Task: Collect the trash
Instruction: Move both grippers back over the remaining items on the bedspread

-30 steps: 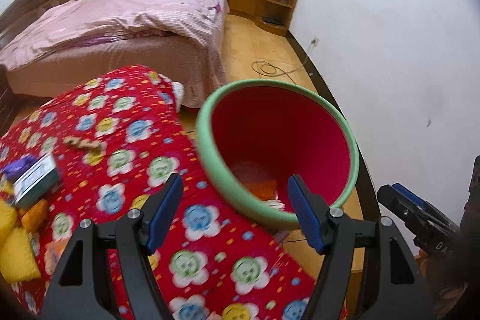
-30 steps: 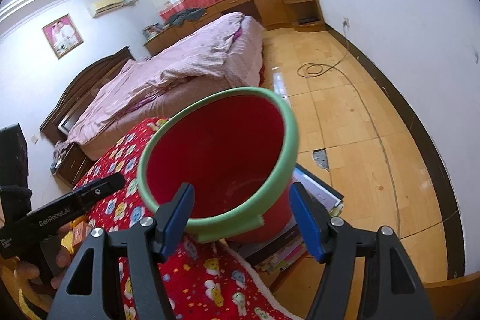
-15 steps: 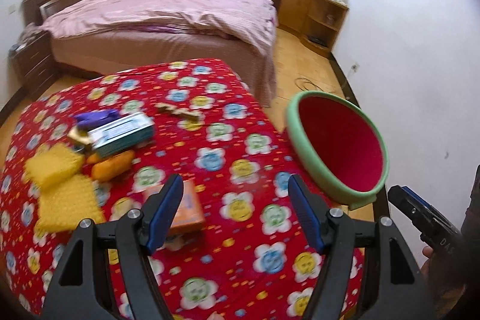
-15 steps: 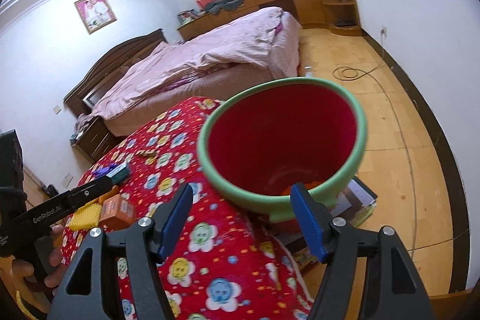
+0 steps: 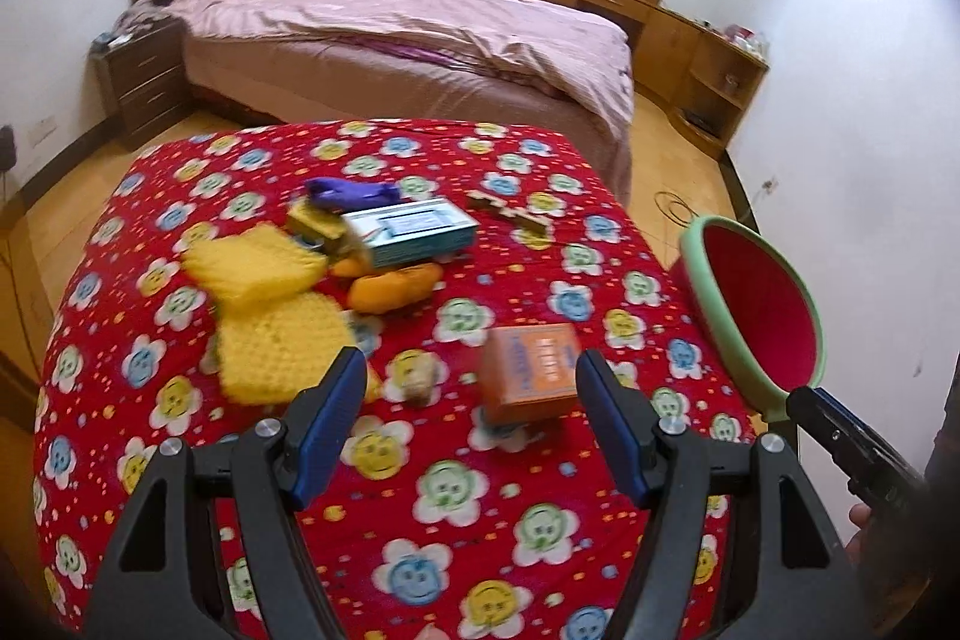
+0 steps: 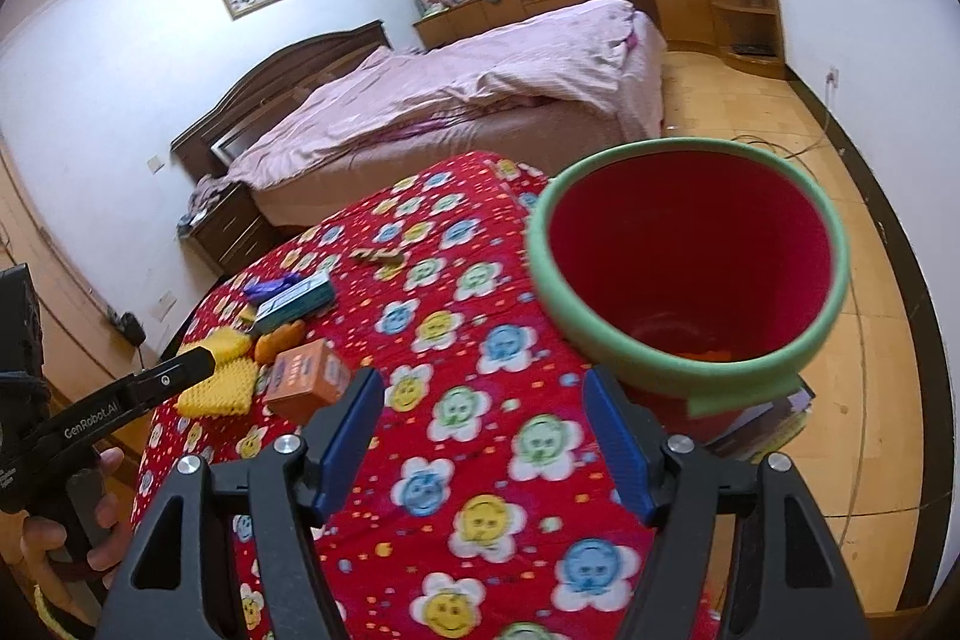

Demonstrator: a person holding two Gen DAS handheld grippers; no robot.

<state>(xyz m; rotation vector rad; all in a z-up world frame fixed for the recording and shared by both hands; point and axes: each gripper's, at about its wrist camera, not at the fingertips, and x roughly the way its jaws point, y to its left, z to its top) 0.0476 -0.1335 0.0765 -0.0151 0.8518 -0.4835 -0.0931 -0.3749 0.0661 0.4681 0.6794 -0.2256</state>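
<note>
both tools swung from bin (image 6: 690, 274) toward table litter, gaping empty.

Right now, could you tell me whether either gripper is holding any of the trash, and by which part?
Nothing is held: the left gripper and right gripper are both open and empty.
</note>
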